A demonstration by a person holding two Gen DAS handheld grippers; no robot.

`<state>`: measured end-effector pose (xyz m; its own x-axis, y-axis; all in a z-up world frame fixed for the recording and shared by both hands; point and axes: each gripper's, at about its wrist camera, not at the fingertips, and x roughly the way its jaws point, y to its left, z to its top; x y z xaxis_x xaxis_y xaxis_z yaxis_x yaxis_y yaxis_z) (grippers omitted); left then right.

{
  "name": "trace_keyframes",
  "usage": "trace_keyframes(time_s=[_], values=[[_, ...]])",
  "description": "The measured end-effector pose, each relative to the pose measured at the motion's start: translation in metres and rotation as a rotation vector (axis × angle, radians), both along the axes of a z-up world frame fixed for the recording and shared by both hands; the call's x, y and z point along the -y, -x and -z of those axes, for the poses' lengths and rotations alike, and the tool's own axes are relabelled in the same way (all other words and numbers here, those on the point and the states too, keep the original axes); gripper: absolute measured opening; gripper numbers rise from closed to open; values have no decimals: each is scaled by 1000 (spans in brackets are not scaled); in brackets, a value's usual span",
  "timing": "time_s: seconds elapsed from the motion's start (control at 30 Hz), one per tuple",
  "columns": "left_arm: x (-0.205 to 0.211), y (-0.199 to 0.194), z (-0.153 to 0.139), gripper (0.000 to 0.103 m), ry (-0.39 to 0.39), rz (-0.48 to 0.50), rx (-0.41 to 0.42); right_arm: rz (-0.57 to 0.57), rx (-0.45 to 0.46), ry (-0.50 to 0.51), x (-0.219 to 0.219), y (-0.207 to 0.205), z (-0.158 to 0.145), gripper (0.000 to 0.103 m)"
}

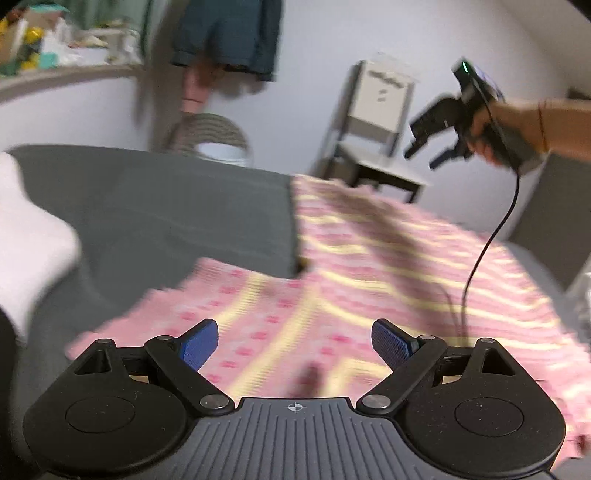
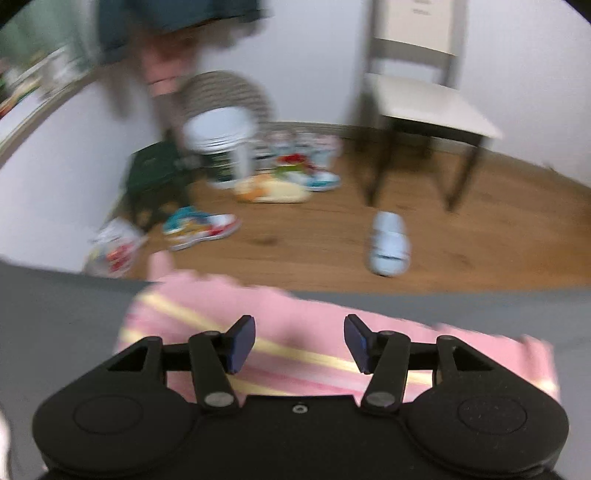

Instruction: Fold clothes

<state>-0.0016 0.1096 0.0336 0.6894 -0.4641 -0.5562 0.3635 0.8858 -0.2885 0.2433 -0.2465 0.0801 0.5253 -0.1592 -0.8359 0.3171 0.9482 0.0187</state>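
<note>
A pink garment with pale yellow stripes lies spread on a grey surface, one sleeve-like part reaching toward the lower left. My left gripper hovers open above that near part, blue pads wide apart and nothing between them. In the left wrist view the right gripper is held high in the air at the upper right by a hand, its cable hanging down to the garment. In the right wrist view my right gripper stands open above the pink garment's far edge. Both views are blurred.
A white cloth lies at the left on the grey surface. Beyond its far edge is a wooden floor with shoes, a slipper, a stool and a chair. Dark clothes hang on the wall.
</note>
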Motion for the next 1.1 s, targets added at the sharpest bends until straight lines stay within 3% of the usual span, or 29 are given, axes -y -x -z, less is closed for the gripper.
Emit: trace_keyframes(time_s=[0.13,0.27,0.37,0.5,0.67,0.83,0.87,0.93,1.0,1.1], values=[[15,9,6,91,64,106,-30,159,-33,57,93,59,10,52],[35,16,15,91,51,182,-20,293,-37,48,176,114,35,47],[47,20,21,91,21,233,-14,328,-3,-4,223,138,58,40],[59,21,25,91,-29,259,2,361,93,-169,267,154,85,27],[69,23,28,91,-116,282,51,305,146,-235,286,141,102,27],[74,29,28,91,-163,281,84,226,53,-157,280,122,116,26],[74,30,28,91,-164,281,85,200,46,-120,275,118,117,11],[73,30,27,91,-156,278,83,144,34,-22,263,112,117,5],[71,29,28,91,-143,273,79,154,54,49,261,110,113,5],[70,29,28,91,-142,268,77,238,116,53,274,112,105,5]])
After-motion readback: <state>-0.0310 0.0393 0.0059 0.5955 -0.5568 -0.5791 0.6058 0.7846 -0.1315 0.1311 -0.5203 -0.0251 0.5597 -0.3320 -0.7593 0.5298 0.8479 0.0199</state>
